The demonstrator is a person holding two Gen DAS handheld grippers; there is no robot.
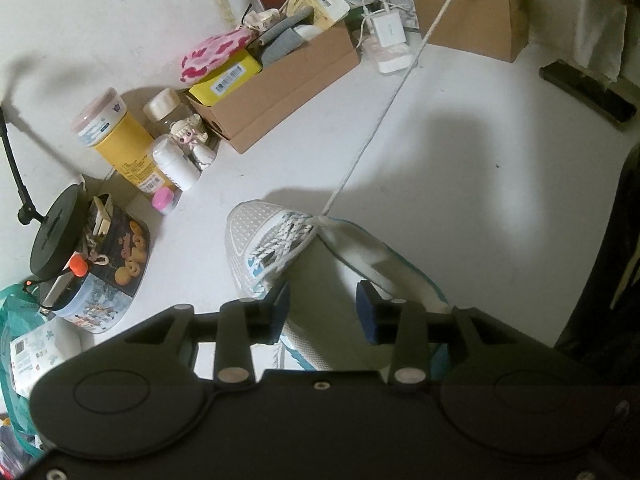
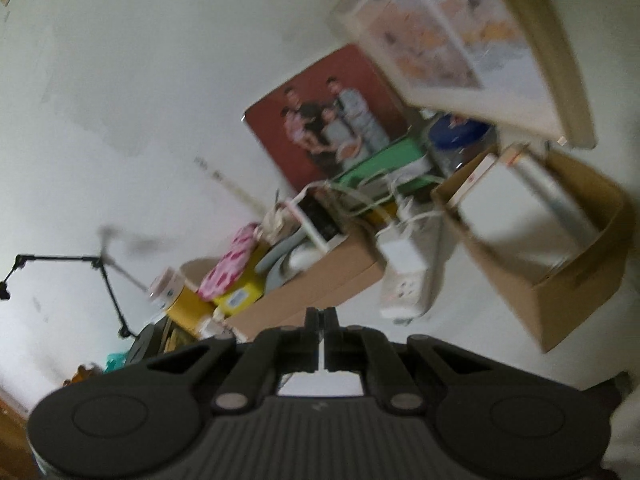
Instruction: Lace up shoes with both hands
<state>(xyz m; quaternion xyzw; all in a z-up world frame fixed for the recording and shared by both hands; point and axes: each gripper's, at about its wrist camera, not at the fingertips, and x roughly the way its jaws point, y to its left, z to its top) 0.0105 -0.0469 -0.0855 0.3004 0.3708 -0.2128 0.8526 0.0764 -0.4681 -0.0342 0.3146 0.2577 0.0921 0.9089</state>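
Spread wide at 6 o'clock in the left wrist view, the left gripper (image 1: 323, 312) is hovering over a white shoe (image 1: 280, 252) lying on the table (image 1: 460, 184). One white lace (image 1: 384, 116) is stretching taut from the eyelets toward 1 o'clock. Blurred, the right gripper (image 2: 322, 334) is showing fingers pressed together on a thin white strip, seemingly the lace.

The left gripper (image 1: 323, 307) hangs open just above a white shoe (image 1: 280, 248) on the white table (image 1: 460, 200). A white lace (image 1: 384, 116) runs tight from the shoe up to the far right. Brown boxes (image 1: 288, 84) sit far behind
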